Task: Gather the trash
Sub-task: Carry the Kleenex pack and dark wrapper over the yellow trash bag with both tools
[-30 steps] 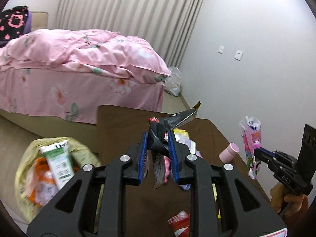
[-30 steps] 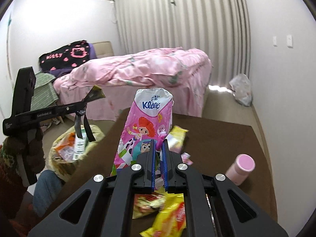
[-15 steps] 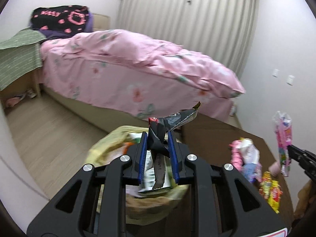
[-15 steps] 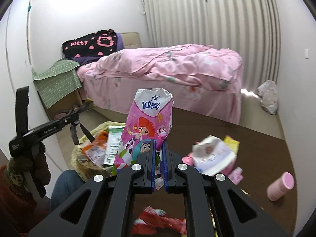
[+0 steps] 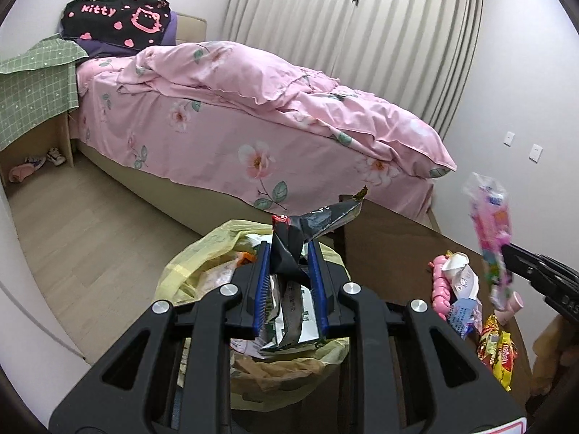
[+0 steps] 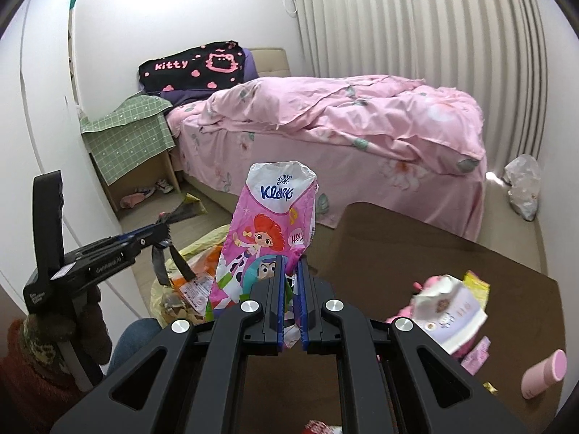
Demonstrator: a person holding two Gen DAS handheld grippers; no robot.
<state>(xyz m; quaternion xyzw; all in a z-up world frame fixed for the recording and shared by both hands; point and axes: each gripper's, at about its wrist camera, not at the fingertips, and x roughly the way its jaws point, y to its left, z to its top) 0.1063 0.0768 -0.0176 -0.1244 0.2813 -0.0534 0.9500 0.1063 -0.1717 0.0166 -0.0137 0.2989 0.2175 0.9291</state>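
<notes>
My left gripper is shut on a crumpled black wrapper and holds it right above the open yellow trash bag, which is full of wrappers. In the right wrist view the left gripper hangs the black wrapper over the bag. My right gripper is shut on a pink Kleenex tissue pack, held upright above the brown table's left edge. The pink pack also shows in the left wrist view.
Loose trash lies on the table: a white-and-purple pack, pink pieces, yellow-red snack wrappers and a small pink bottle. A pink bed stands behind. A plastic bag lies on the floor by the curtain.
Both grippers swung left from over the table toward the trash bag. The left gripper with the black wrapper now hangs over the bag. Both stayed shut on their loads.
</notes>
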